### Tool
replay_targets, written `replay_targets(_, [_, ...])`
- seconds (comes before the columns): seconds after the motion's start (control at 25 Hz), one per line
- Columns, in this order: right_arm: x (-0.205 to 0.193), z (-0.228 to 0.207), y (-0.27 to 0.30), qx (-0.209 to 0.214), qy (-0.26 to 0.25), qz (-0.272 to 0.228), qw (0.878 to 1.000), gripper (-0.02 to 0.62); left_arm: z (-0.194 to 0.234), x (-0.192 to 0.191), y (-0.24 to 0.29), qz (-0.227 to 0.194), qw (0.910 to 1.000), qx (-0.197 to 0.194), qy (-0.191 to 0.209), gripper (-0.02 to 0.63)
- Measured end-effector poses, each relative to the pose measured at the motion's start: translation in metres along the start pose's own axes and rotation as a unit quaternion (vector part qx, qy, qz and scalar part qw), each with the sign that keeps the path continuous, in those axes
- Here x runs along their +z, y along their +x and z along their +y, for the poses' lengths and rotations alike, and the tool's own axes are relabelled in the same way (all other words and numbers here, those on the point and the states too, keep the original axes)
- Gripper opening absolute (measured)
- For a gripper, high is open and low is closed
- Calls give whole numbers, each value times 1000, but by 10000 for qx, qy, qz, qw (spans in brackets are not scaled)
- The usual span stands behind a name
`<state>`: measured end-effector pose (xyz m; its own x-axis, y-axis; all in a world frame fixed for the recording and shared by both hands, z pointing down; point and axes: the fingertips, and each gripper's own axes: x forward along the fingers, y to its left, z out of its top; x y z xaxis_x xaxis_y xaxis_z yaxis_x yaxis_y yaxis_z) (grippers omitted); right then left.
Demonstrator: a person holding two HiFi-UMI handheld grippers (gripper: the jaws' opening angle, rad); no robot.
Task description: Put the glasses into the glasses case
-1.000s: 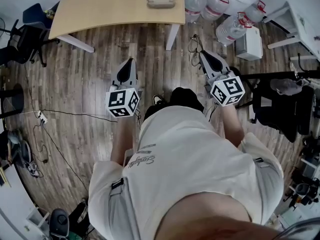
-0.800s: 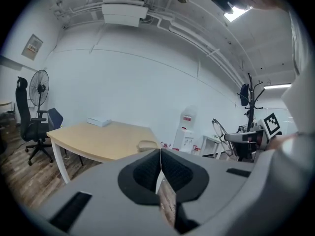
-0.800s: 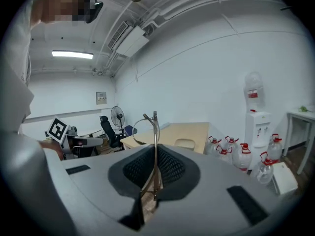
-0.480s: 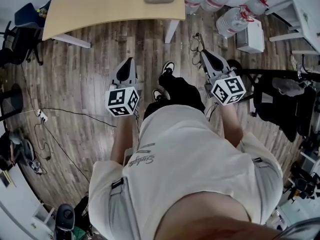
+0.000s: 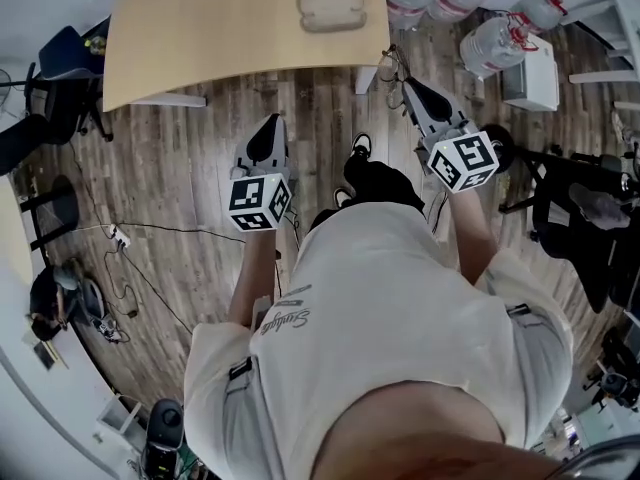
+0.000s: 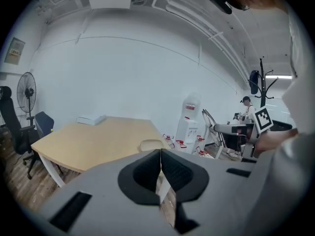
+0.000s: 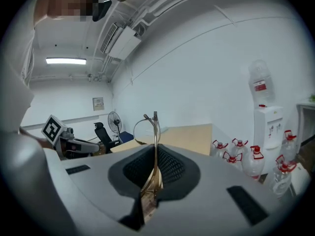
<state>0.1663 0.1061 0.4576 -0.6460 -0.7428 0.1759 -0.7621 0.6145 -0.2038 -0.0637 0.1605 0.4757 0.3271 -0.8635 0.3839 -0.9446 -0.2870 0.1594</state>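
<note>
The person stands on the wooden floor [image 5: 190, 178] short of the table [image 5: 200, 28], a gripper in each hand, both held in the air and pointing toward it.

The left gripper [image 5: 268, 128] hangs over the floor, clear of the table's near edge. In the left gripper view [image 6: 160, 154] its jaws are pressed together with nothing between them.

The right gripper [image 5: 410, 86] is held just off the table's near right corner. In the right gripper view [image 7: 155, 154] its jaws pinch the glasses [image 7: 155, 127]: the thin metal frame stands upright out of the claw, one round rim sticking up above the tips. From the head view the glasses [image 5: 388, 66] show as thin wire at that gripper's tip.

The glasses case [image 5: 330, 9] lies on the table, toward its right edge and back from the near edge, well apart from both grippers. It also shows just beyond the left jaw tips [image 6: 150, 144].

Water bottles [image 5: 492, 42] stand on the floor right of the table.
</note>
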Motion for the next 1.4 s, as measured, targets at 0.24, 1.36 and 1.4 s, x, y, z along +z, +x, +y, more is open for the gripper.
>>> replay_targets(0.24, [29,-36,48,133,29,-193,9997,11,11,49,55,-163,9999,-9,41,15])
replay_targets(1.36, [46,-49,112,-598,217,-58,9980,11,82,105,131,-126,9973,-695,209,15])
replay_targets(1.4, [49,-46,117,-636,187,-72,9978,11,89,112,134,-192,9969,-724,228,15])
